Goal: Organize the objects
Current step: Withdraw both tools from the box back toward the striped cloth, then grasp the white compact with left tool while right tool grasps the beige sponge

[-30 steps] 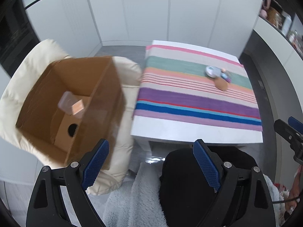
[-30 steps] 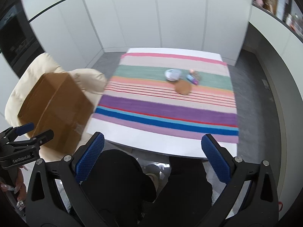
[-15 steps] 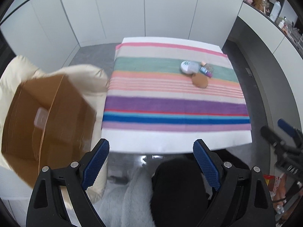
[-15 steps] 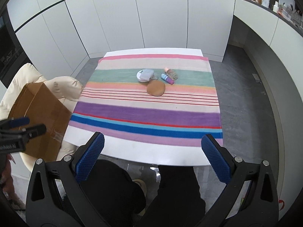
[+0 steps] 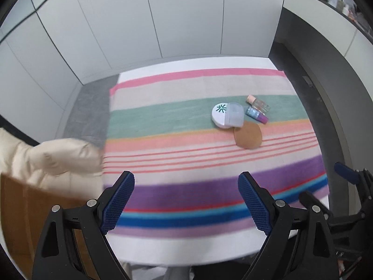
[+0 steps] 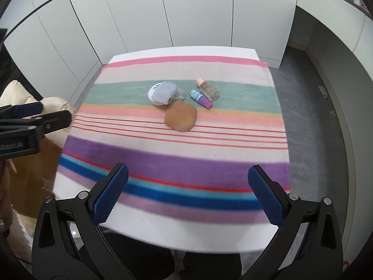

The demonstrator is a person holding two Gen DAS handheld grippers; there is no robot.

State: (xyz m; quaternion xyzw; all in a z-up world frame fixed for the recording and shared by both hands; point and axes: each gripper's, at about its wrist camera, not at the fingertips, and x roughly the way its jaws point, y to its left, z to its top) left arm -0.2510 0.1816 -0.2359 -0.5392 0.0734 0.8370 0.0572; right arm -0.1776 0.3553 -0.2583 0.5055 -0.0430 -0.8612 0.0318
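While both tools [image 5: 184, 200] [image 6: 187, 193] stand spread and empty, grip the soft, light, round brown sponge [image 6: 181, 116] across its edges.

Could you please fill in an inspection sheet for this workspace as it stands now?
Surface: white table under a striped cloth.
Job's things: white compact, clear case on it, brown puff, two small bottles, clustered on the green stripe.
Clutter: nothing seen.
Tongs: left tongs open, empty; right tongs open, empty.
Cables: nothing seen.
Surroundings: cardboard box on a cream chair, white cabinets.
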